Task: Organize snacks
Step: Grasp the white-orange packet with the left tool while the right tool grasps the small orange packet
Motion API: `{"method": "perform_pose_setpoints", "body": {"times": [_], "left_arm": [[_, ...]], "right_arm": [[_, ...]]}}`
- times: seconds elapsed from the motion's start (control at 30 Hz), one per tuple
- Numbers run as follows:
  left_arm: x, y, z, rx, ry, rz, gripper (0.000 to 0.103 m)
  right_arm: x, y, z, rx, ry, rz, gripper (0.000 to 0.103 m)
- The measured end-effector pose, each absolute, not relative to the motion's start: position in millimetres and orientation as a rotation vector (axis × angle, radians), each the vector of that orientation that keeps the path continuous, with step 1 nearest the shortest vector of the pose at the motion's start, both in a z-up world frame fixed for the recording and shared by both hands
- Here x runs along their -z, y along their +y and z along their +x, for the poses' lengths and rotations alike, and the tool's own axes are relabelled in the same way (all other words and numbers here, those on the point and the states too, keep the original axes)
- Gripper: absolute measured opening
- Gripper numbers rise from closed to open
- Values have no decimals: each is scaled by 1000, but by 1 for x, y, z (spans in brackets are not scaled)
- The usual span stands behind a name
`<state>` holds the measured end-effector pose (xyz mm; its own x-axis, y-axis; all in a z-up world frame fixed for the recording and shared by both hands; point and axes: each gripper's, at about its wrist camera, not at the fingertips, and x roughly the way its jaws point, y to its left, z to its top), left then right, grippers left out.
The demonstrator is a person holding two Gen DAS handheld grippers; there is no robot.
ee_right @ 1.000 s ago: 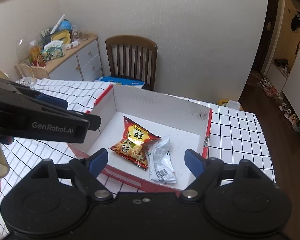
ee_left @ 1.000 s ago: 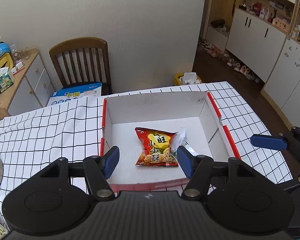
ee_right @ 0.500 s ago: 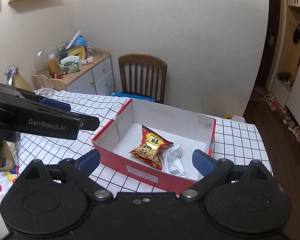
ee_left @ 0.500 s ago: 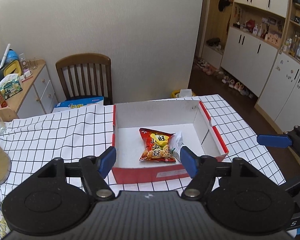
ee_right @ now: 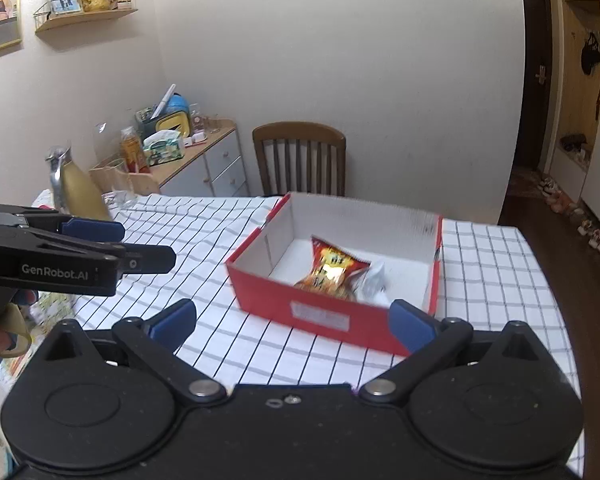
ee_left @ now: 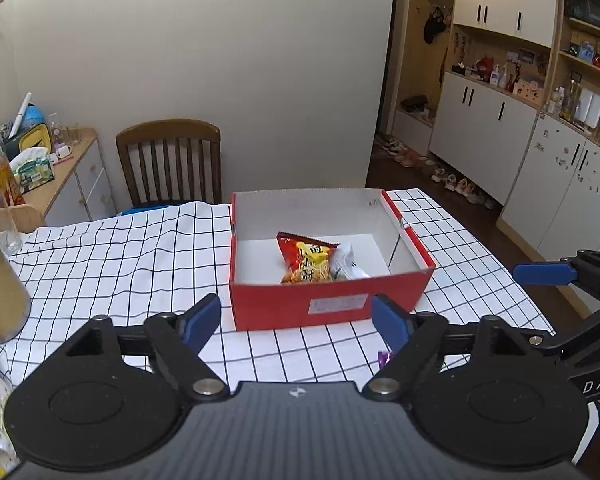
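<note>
Left wrist view: the left gripper (ee_left: 296, 322) stands wide apart over the checked cloth of the counter (ee_left: 100, 264), nothing between its blue pads; its jaws have just been opening. The right gripper (ee_right: 294, 320) is likewise spread to its fullest and empty, its jaws also having just been opening. Both sit on the near side of the red box (ee_left: 328, 304), clear of it. The box stands open-topped at the middle of the counter, white inside, label on its near wall. Inside it lie two snacks touching one another: an orange-red snack bag (ee_left: 306, 258) toward the middle, and a silver-white packet (ee_left: 346, 262) just right of it, partly overlapping. Judgement on handling: both packs look light, air-puffed and soft, with glossy film that is likely slippery and crackly; the contents are probably brittle, so a hard pinch on the belly risks crushing. The flat crimped seam at the top or bottom edge offers the firmest purchase. The box appears to be light, stiff cardboard; it would slide readily on the cloth and is best taken by a side wall. Further snacks, if any remain outside the box, are not clearly identifiable; a purple scrap shows at the left gripper's right finger, unidentified.
</note>
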<state>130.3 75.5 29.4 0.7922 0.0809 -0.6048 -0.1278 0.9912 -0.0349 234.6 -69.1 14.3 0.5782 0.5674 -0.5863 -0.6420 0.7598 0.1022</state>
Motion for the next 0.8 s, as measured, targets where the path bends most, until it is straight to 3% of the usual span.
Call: {"method": "perform_pose_setpoints", "body": {"times": [0.33, 0.8], "left_arm": [[-4, 65, 92, -109, 649, -58, 83], [64, 61, 76, -126, 800, -92, 83]], "right_arm": [[19, -87, 196, -700, 676, -123, 103], [74, -97, 161, -692, 737, -175, 103]]}}
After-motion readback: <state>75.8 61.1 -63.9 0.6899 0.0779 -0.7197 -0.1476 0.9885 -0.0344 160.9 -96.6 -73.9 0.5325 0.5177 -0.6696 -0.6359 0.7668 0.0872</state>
